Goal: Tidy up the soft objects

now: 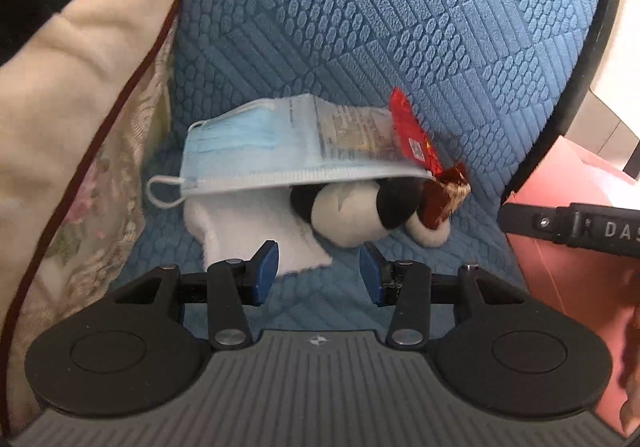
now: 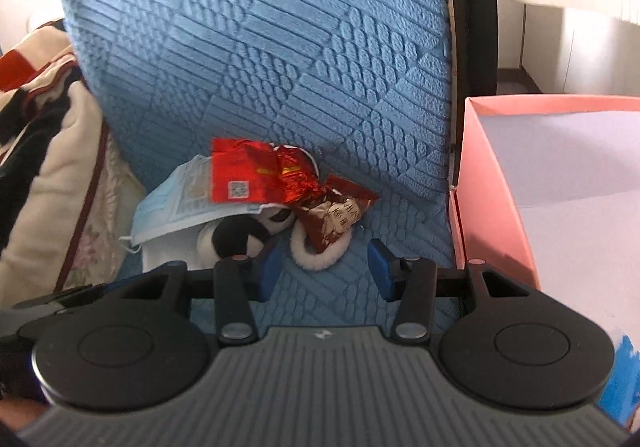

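Our left gripper (image 1: pixel 319 273) and right gripper (image 2: pixel 324 271) both hang released, nothing between the fingers. Just beyond them on the blue cushion (image 1: pixel 400 27): face mask (image 1: pixel 256 151) draped over the panda plush (image 1: pixel 352 213), red wrappers (image 2: pixel 256 175) on top, pink box (image 2: pixel 496 175) right.

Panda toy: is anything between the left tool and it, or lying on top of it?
Nothing visible lies between the open left tool and the panda toy. A blue face mask lies over it, and red wrappers rest on the mask.
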